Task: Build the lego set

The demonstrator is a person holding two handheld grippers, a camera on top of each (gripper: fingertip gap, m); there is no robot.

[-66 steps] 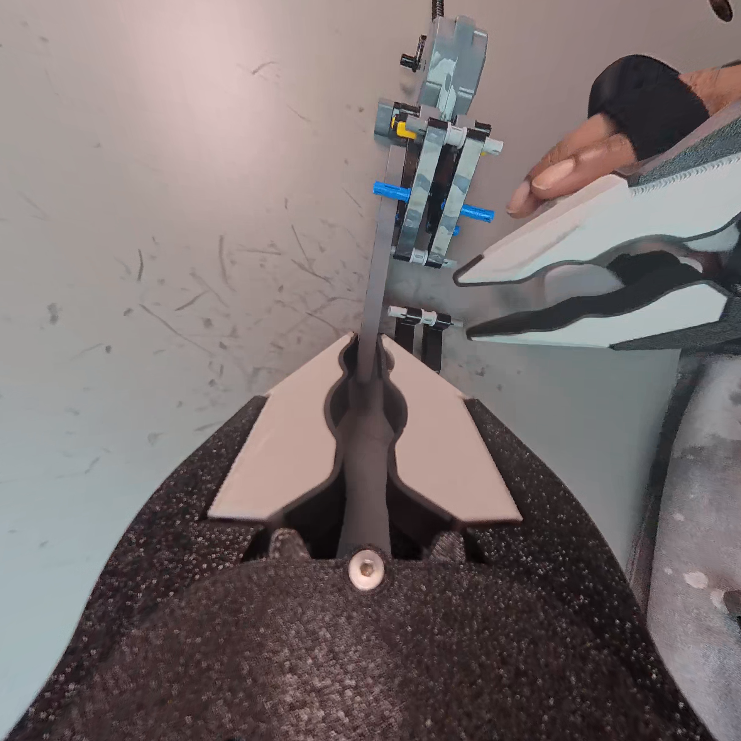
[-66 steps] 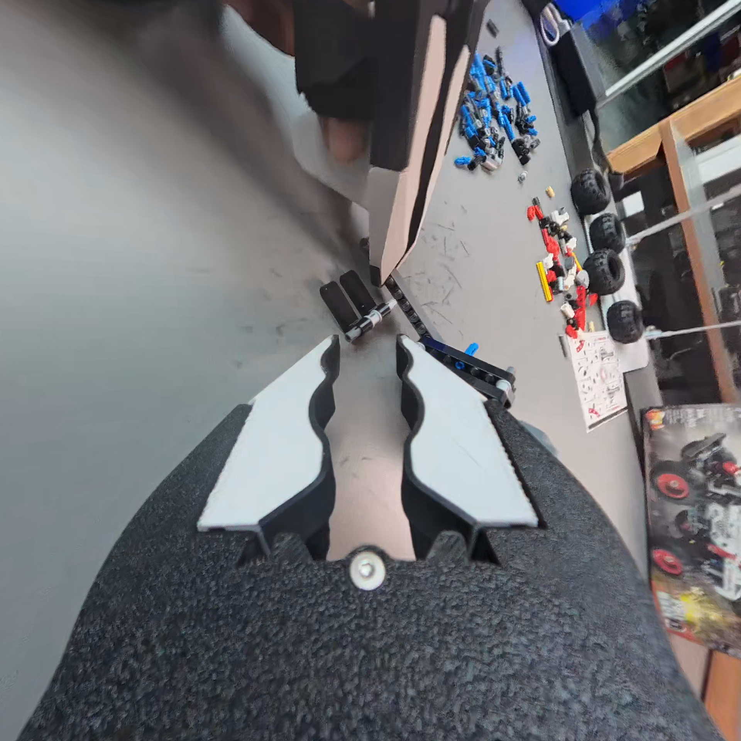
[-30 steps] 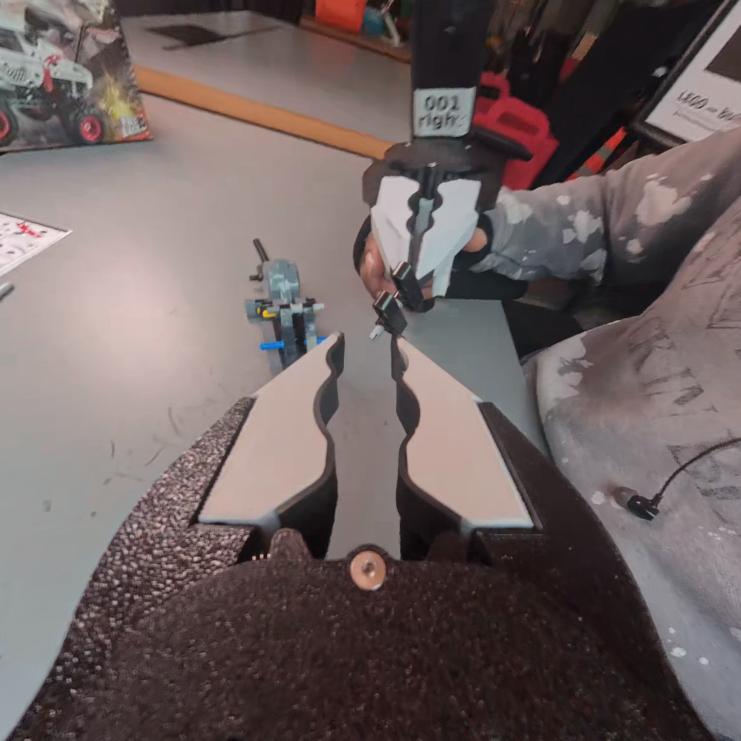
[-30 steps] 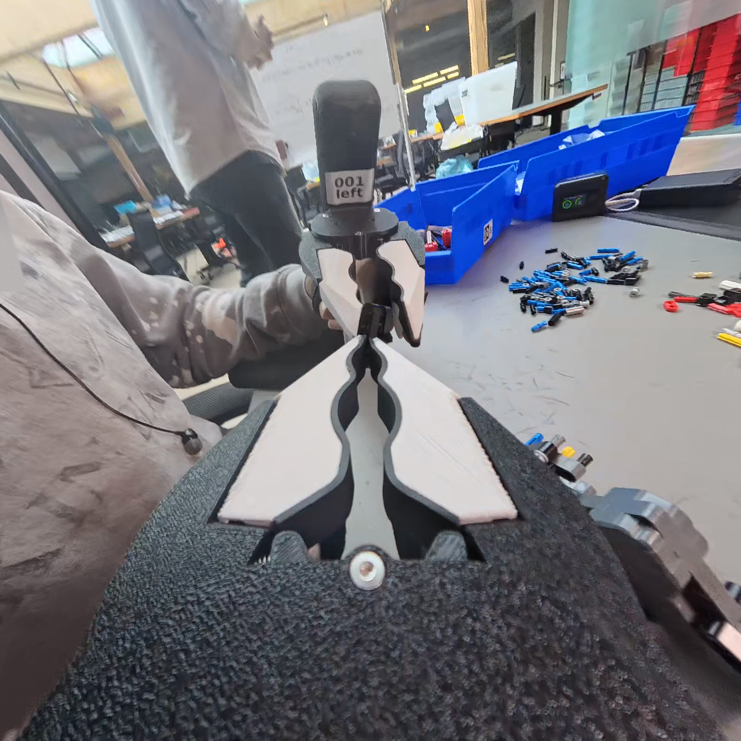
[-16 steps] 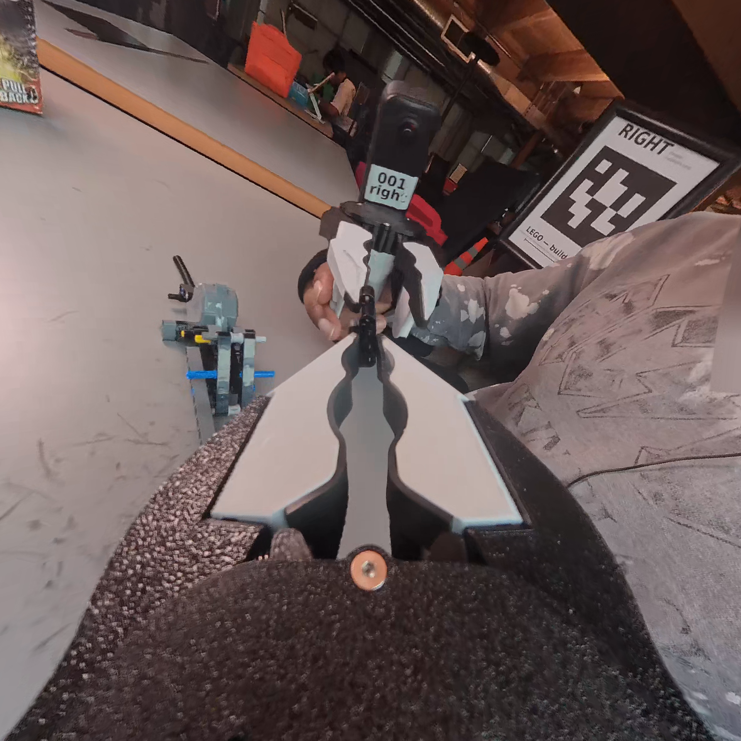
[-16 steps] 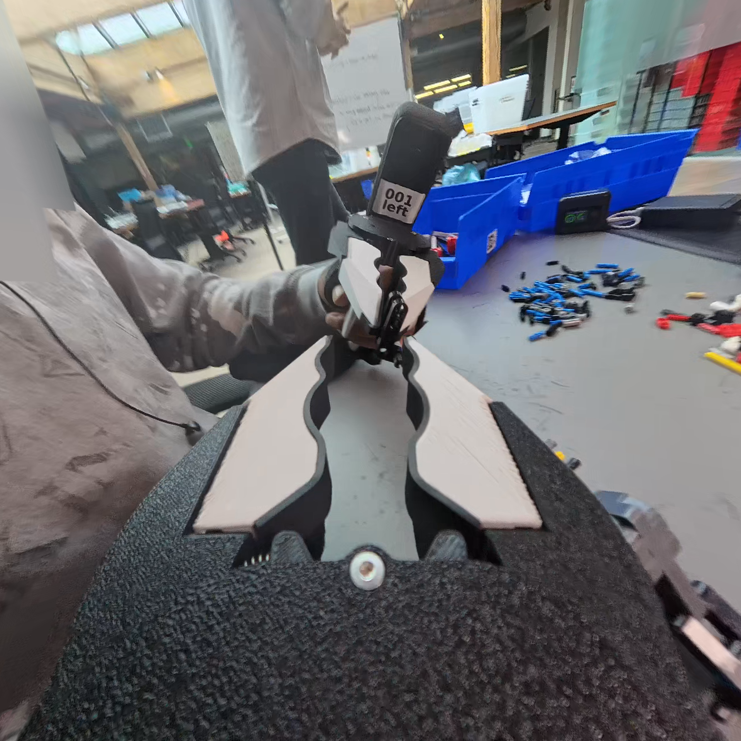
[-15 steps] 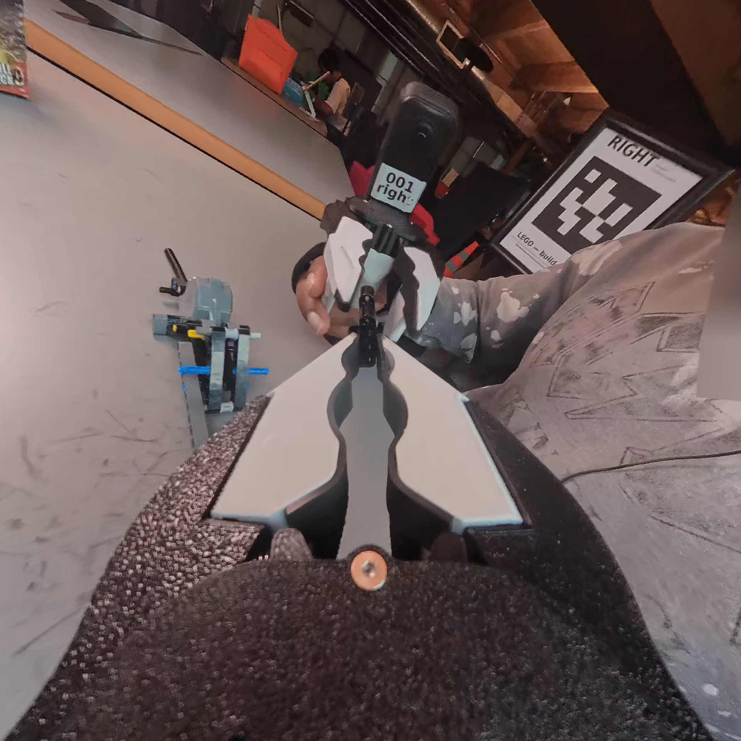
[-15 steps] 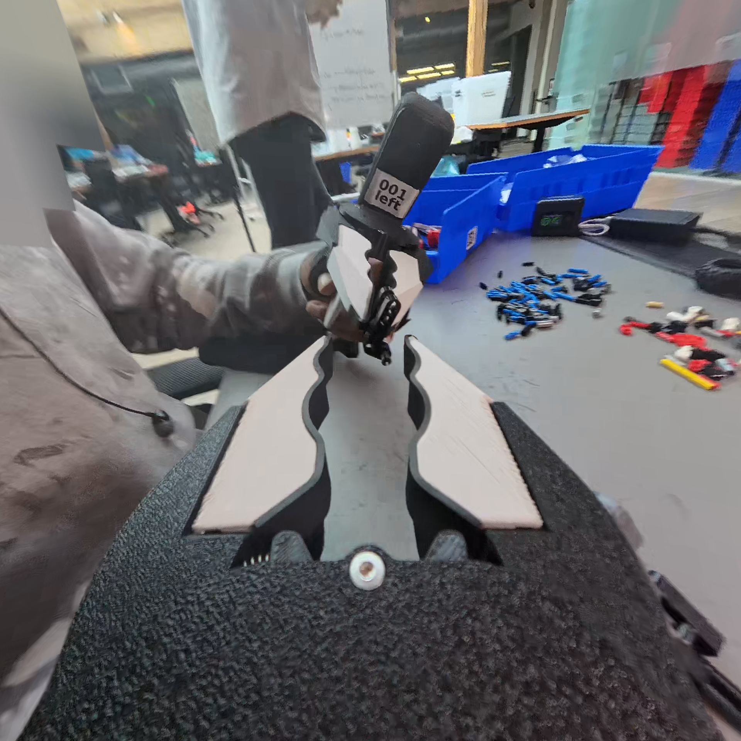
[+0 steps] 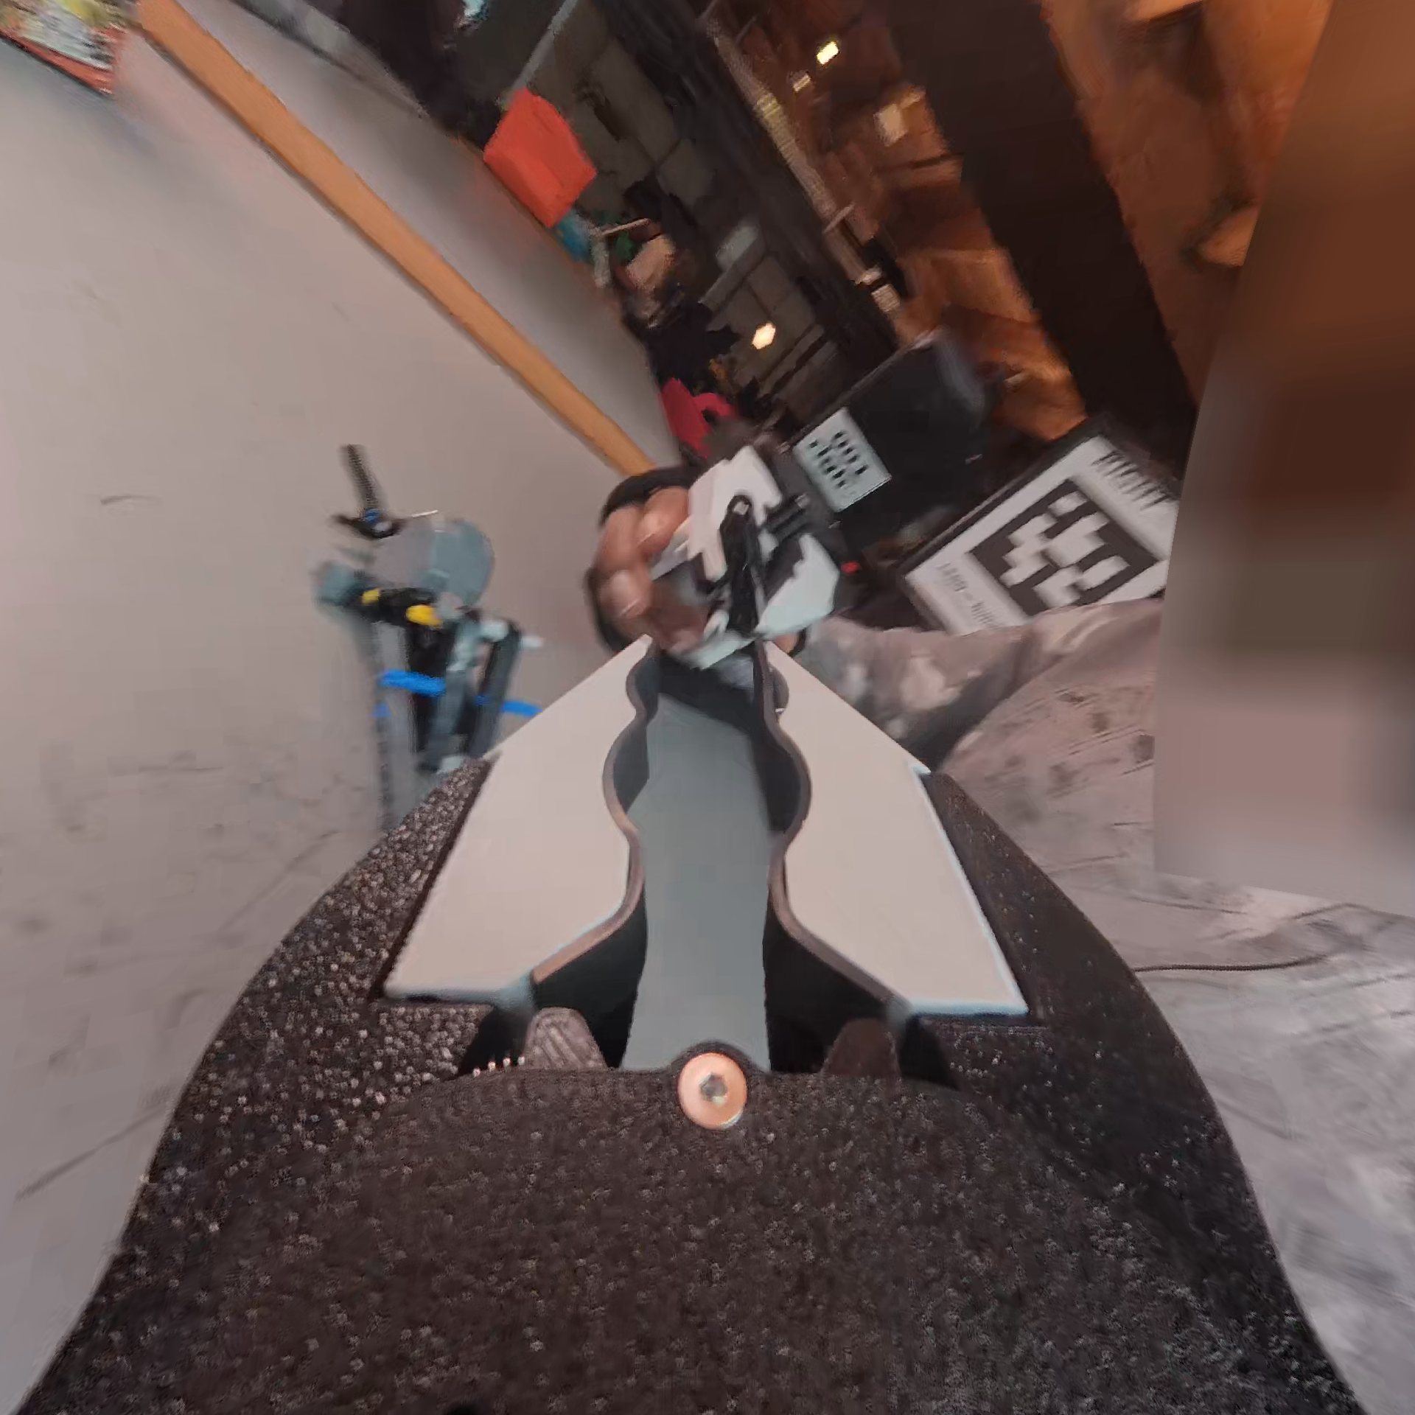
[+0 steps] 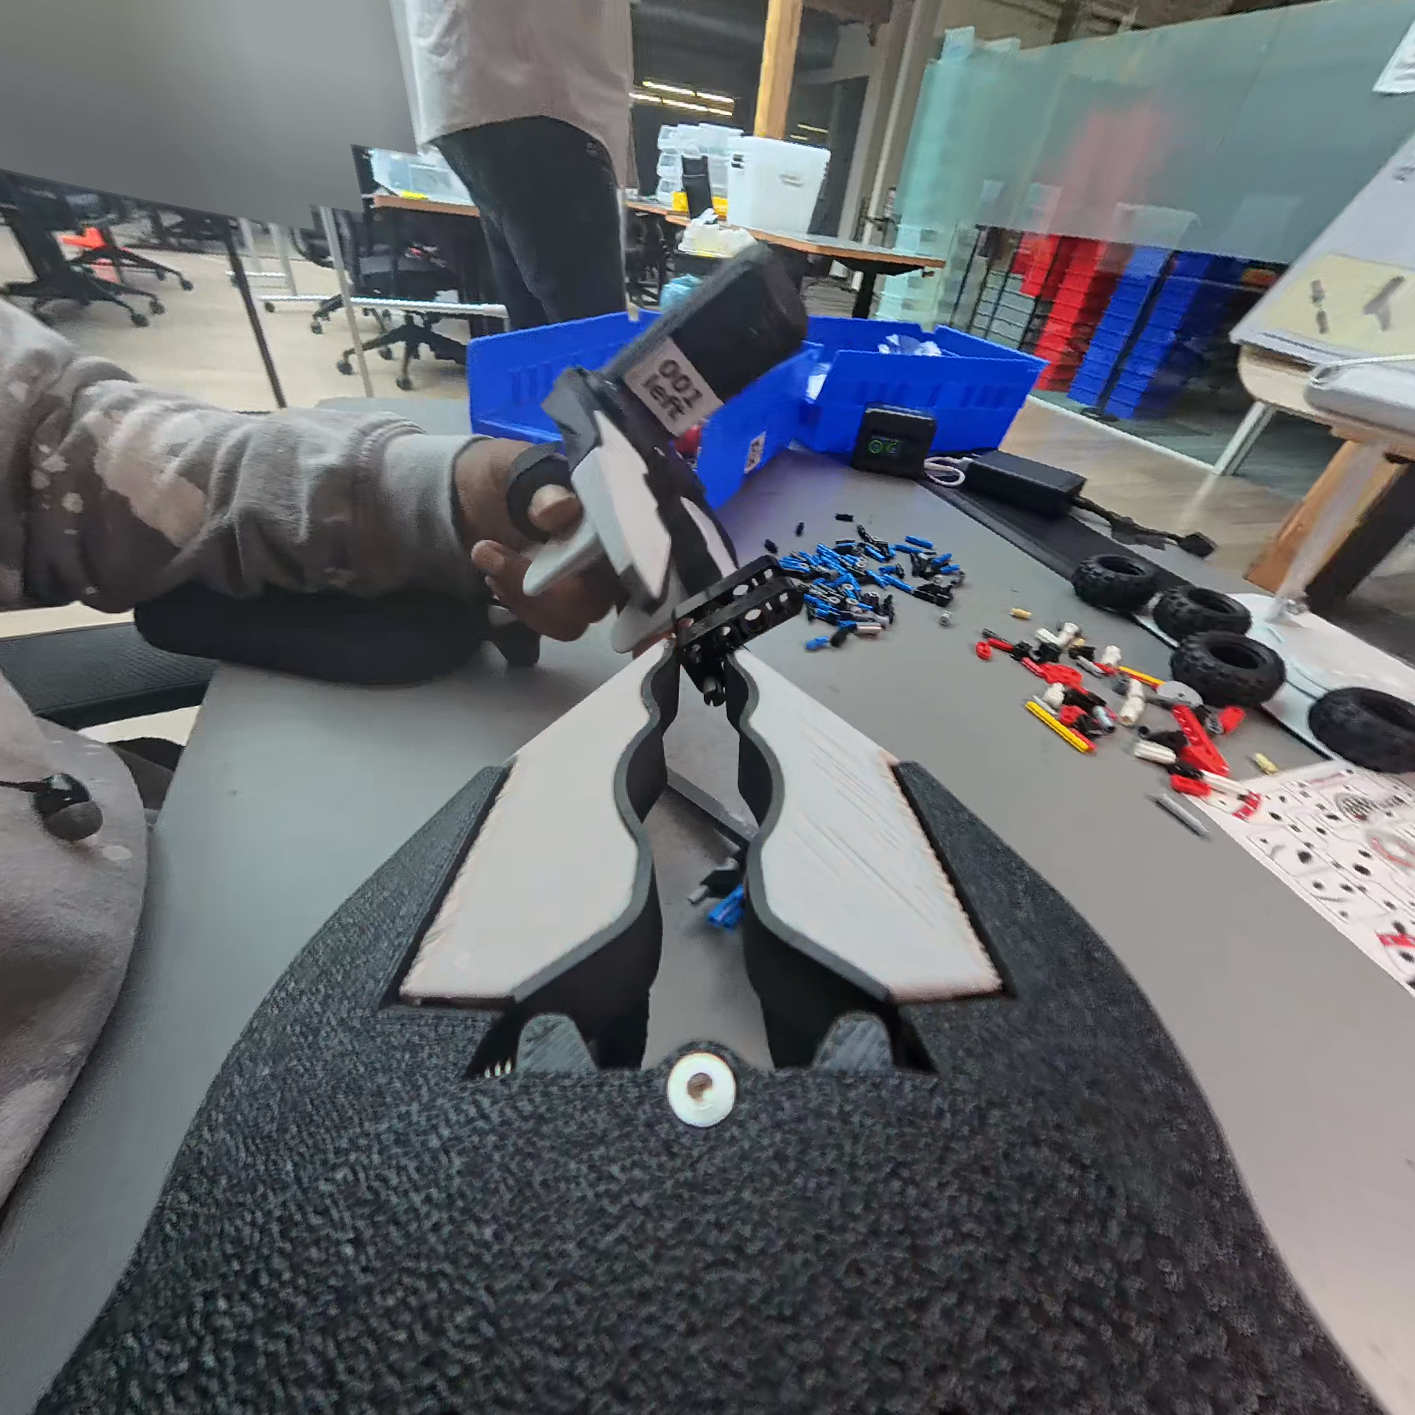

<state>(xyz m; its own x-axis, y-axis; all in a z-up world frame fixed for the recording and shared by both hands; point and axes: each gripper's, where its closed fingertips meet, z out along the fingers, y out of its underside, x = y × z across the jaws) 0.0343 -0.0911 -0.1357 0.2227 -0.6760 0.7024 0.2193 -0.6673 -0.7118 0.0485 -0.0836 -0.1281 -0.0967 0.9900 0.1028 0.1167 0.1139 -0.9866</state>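
Note:
A small black beam assembly (image 10: 739,605) is held in the air above the grey table (image 10: 344,766), between the two grippers. My right gripper (image 10: 703,670) is shut on its lower end. In the left wrist view the piece (image 9: 739,551) sits between the right gripper's fingers (image 9: 796,597). My left gripper (image 9: 704,658) is open, its tips either side of the piece. It also shows in the right wrist view (image 10: 681,605), tilted. The partial build (image 9: 429,635), grey and black with blue pins, lies on the table to the left.
A pile of blue and black pins (image 10: 865,566), red and white parts (image 10: 1110,704), black tyres (image 10: 1225,666) and an instruction sheet (image 10: 1348,834) lie to the right. Blue bins (image 10: 766,383) stand at the back. A person (image 10: 536,153) stands behind the table. Only a small space, under 4 cm, lies between the two pairs of fingers.
My left gripper has opened and let go of the black piece. My right gripper has shut on it. Both grippers have tilted.

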